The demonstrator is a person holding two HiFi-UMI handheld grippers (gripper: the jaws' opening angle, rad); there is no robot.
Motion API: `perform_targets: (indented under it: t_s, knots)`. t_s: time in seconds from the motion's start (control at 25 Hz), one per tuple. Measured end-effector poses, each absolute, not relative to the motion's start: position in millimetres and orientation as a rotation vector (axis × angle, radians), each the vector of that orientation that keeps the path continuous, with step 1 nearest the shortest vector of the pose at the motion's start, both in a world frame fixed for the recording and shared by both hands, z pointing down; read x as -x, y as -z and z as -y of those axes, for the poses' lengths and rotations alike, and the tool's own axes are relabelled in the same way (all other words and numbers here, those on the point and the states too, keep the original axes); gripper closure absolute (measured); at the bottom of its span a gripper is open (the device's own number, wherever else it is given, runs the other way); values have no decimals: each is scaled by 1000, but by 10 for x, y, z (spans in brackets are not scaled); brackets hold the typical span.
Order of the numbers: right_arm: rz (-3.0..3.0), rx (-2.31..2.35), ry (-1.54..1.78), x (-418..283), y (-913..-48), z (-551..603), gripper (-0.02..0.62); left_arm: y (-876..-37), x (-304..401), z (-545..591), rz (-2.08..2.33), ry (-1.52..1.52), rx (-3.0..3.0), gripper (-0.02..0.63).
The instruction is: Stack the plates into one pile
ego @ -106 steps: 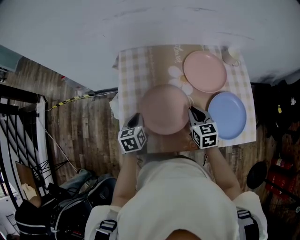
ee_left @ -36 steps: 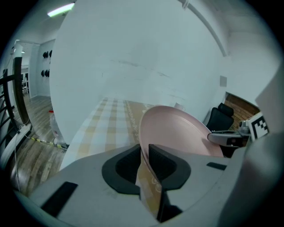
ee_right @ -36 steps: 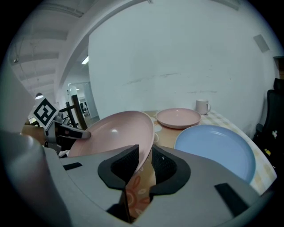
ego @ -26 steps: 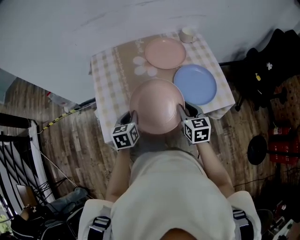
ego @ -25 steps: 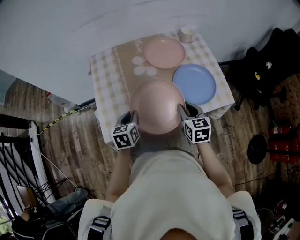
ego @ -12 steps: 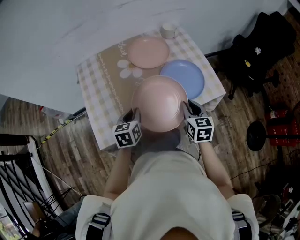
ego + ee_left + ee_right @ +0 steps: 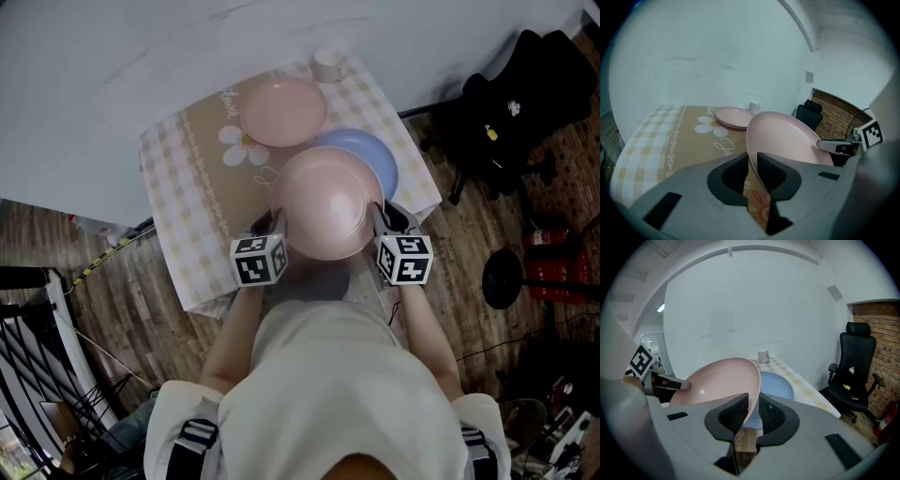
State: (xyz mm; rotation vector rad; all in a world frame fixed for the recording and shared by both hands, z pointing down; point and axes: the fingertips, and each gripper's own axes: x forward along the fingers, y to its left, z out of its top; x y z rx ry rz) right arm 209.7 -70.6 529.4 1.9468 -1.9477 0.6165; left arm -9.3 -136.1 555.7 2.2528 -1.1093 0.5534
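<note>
A large pink plate [image 7: 327,202] hangs above the table, gripped at opposite rims. My left gripper [image 7: 278,222] is shut on its left rim and my right gripper [image 7: 379,216] on its right rim. In the left gripper view the rim sits between the pads of the left gripper [image 7: 752,161]; in the right gripper view the right gripper [image 7: 753,411] pinches the pink plate [image 7: 717,383]. Under it lies a blue plate [image 7: 375,157], partly hidden. A second pink plate [image 7: 284,112] rests farther back on the table.
The table wears a checked cloth [image 7: 183,192] with a tan flower panel. A white mug [image 7: 327,64] stands at the back edge. A black office chair [image 7: 497,103] is to the right, a round black base [image 7: 503,278] on the wood floor, and a wall behind.
Both grippers have carried the pink plate rightward from the table's front, so it now overlaps the blue plate. The grips look unchanged.
</note>
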Motion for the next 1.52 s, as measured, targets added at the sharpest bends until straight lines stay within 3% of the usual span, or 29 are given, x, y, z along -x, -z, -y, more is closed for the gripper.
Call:
perform_targets:
  t_s: [0.8,1.52]
  knots:
    - [1851,-1863,-746,-3058,-5648,1201,535,-5801,-865,1851,1106,-747,-2213,551]
    - [1875,-1675,-809,-3149,-5968,1438,518,-5989,-951,2046,1223,-867,-2146,551]
